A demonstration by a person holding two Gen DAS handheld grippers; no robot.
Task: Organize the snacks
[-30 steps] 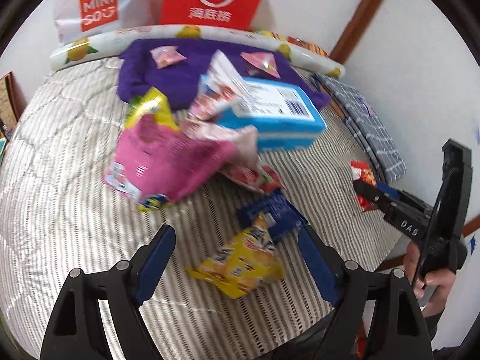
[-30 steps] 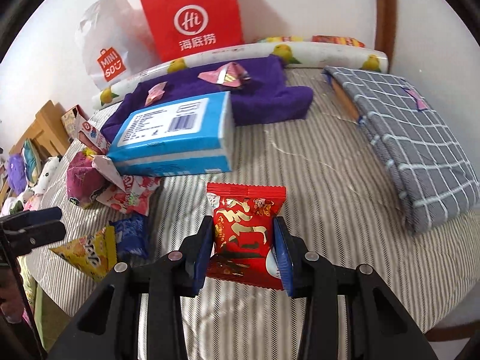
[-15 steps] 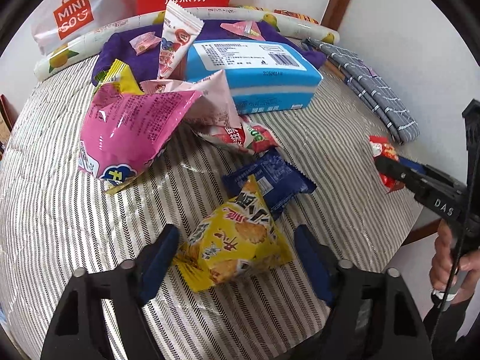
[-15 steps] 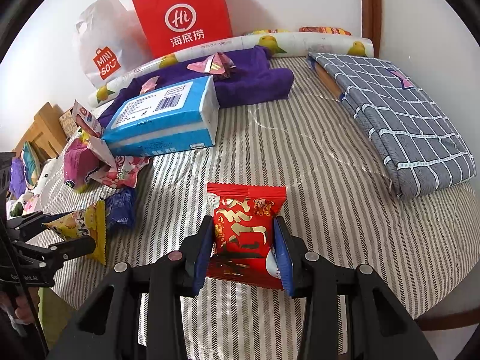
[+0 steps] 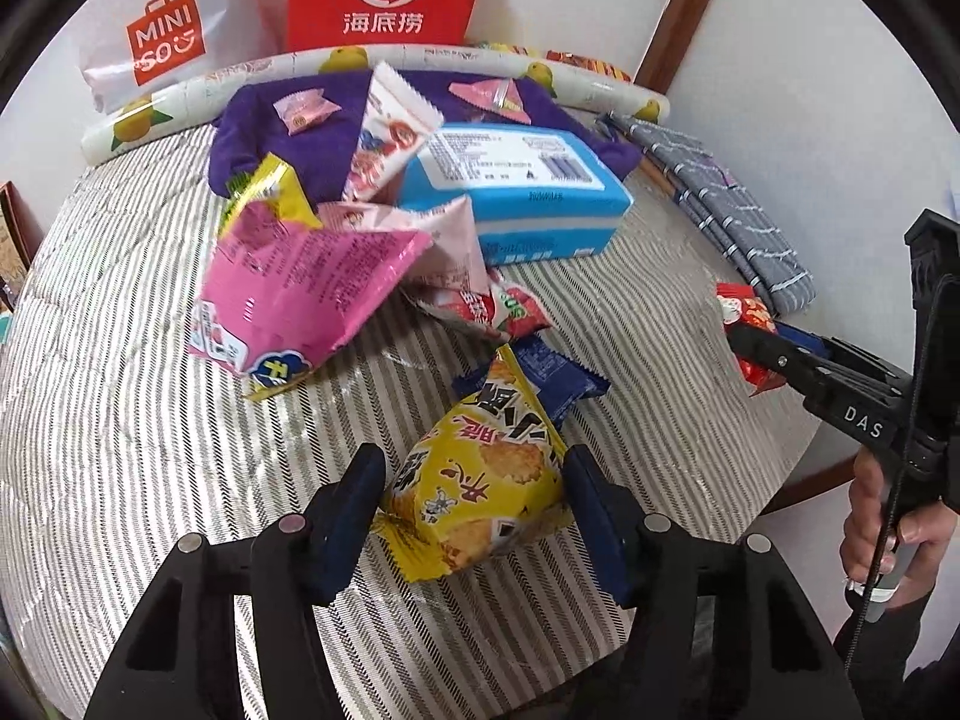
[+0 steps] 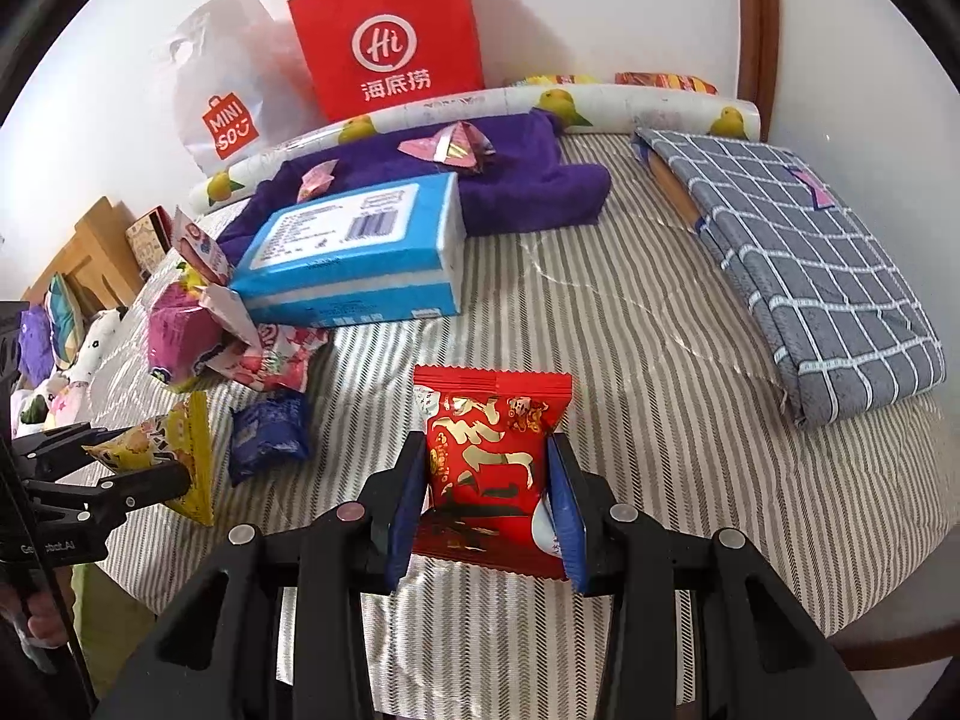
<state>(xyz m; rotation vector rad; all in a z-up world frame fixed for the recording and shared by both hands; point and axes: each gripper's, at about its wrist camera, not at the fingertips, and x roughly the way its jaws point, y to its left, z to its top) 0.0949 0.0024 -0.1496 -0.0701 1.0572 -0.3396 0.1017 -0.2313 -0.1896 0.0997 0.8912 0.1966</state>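
Where left tool (image 5: pixel 474 504) closes (contact unclear), yellow packet (image 5: pixel 480 480).

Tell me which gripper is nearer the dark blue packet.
Left. The left gripper, jaws closing around the yellow packet, sits right beside the blue packet; the right gripper, holding the red packet, is farther off.

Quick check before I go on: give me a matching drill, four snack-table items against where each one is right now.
Items:
1. red packet
2. yellow packet
3. dark blue packet
4. blue box

Places:
A. partly on the purple cloth
B. between the left tool's closing jaws
C. clamped in the right tool
D. lying just behind the yellow packet

Pairs: 1-C, 2-B, 3-D, 4-A
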